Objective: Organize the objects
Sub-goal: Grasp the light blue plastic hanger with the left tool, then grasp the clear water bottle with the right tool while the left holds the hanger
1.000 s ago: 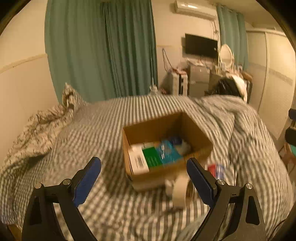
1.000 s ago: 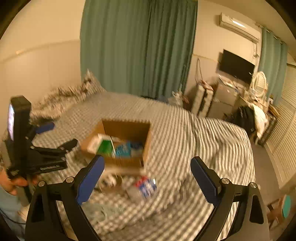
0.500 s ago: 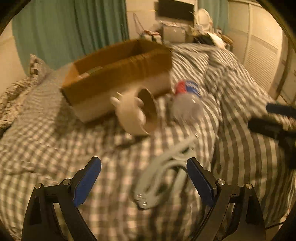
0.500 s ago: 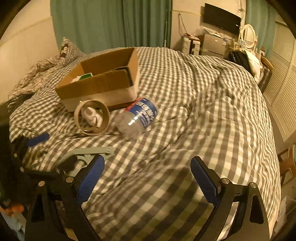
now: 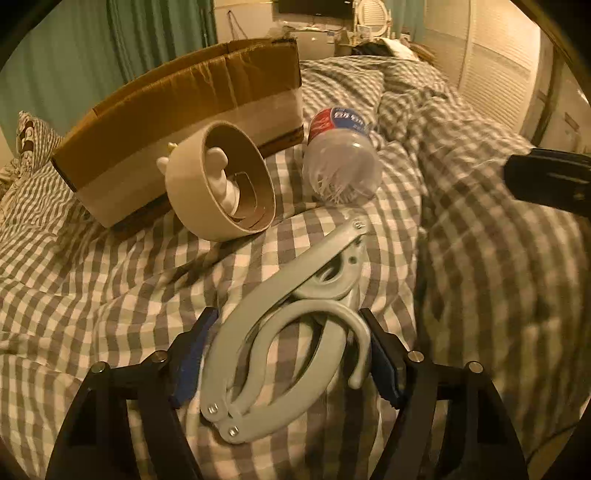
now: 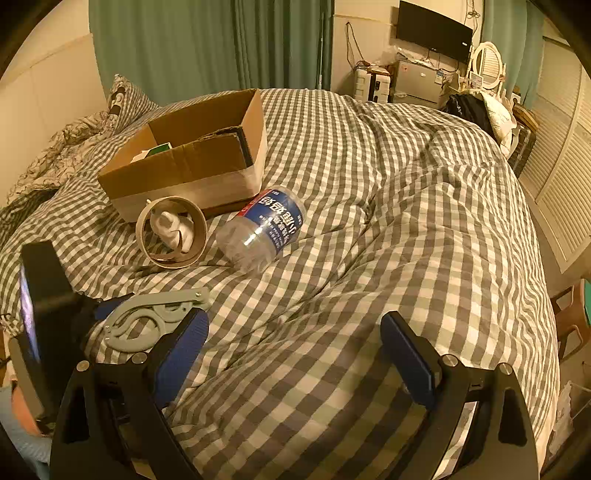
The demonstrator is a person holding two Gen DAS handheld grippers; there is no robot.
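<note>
A grey folding hanger (image 5: 288,332) lies on the checked bed cover; it also shows in the right wrist view (image 6: 147,321). My left gripper (image 5: 291,354) is open, its fingers on either side of the hanger, close to it. A cardboard box (image 5: 184,122) with some items inside (image 6: 192,155) sits beyond. A tape roll with a white thing inside (image 5: 221,188) (image 6: 171,230) and a clear plastic bottle (image 5: 341,162) (image 6: 266,229) lie in front of the box. My right gripper (image 6: 295,354) is open and empty above the cover.
The checked duvet (image 6: 388,221) covers the whole bed, with folds at the right. A patterned pillow (image 6: 62,144) lies at the far left. Green curtains (image 6: 207,44), a TV (image 6: 434,29) and cluttered furniture stand behind the bed.
My left gripper has come down low over the bed and now straddles the hanger. My right gripper has dropped closer to the cover. The box, roll and bottle have not moved.
</note>
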